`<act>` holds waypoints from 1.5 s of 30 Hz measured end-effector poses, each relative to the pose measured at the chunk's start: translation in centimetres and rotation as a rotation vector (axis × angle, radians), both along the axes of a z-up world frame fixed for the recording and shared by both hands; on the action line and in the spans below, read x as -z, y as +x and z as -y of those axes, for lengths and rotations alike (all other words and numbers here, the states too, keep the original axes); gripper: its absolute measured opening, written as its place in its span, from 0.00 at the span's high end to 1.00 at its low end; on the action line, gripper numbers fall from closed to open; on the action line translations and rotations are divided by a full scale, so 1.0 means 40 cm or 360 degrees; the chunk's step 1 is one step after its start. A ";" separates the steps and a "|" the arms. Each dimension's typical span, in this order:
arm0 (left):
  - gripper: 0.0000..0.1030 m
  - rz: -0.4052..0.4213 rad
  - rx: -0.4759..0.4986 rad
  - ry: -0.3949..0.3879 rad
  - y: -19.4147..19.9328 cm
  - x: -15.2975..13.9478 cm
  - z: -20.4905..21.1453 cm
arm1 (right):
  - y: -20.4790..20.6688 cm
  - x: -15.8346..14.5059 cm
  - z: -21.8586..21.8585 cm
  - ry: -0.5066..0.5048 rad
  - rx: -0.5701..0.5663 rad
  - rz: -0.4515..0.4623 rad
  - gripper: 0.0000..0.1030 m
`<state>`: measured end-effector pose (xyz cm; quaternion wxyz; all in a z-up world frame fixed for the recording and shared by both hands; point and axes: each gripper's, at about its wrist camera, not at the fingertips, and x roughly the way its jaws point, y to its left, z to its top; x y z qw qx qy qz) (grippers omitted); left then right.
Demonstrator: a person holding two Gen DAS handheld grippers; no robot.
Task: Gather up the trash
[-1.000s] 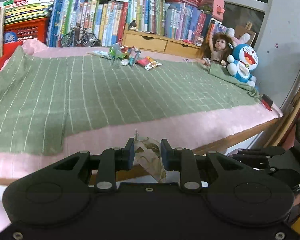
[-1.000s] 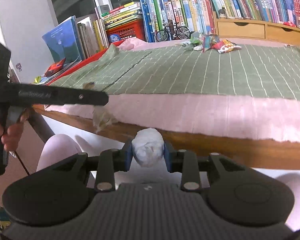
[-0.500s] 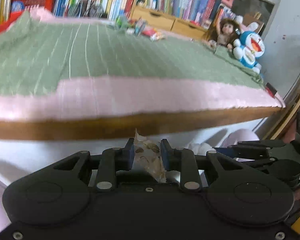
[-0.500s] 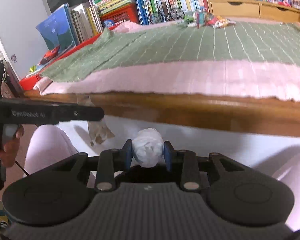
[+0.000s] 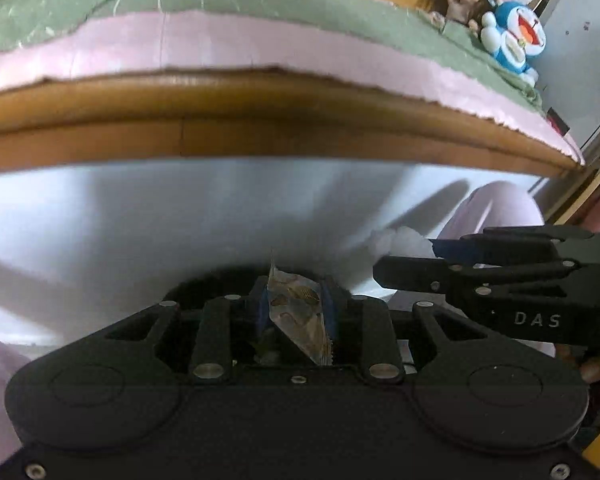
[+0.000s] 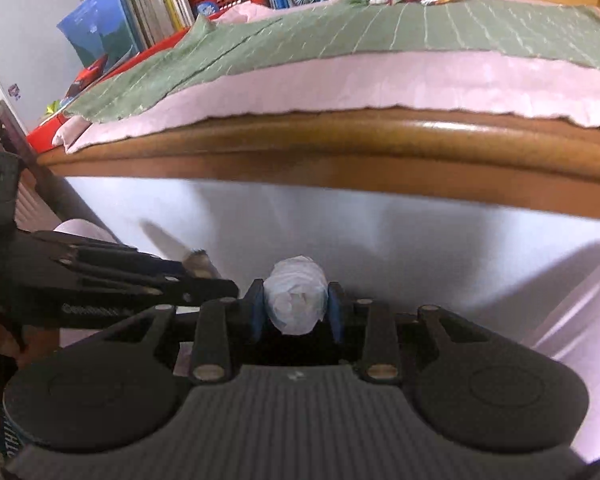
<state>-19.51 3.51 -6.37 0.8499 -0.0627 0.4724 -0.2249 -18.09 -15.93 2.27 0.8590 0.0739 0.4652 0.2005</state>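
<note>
Both grips look thin — the left gripper [image 5: 296, 306] pinches a wrapper [image 5: 300, 312] by its edge, the right gripper [image 6: 296, 306] squeezes a tissue wad [image 6: 296, 300] below the table edge [image 6: 380, 152] — either could slip out early.

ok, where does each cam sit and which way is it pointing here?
Left wrist: on the left gripper, looking along its fingers and down past the wooden table edge; a clear wrapper is clamped; right gripper shows at right.
Right wrist: on the right gripper, same heading; a white wad is clamped; left gripper shows at left.
Shared: table edge, green cloth, each other's gripper.
</note>
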 end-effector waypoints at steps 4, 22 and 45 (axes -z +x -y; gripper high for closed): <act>0.75 -0.0031 -0.0014 0.0024 0.006 0.024 0.002 | 0.000 0.022 -0.013 -0.0037 -0.0017 -0.0041 0.64; 0.75 -0.0097 0.0038 0.0104 0.049 0.076 0.029 | -0.001 0.069 0.003 -0.0054 0.0046 -0.0162 0.63; 0.00 -0.0099 -0.0051 0.0254 0.059 0.094 0.002 | 0.003 0.075 -0.006 -0.0054 0.0121 -0.0152 0.63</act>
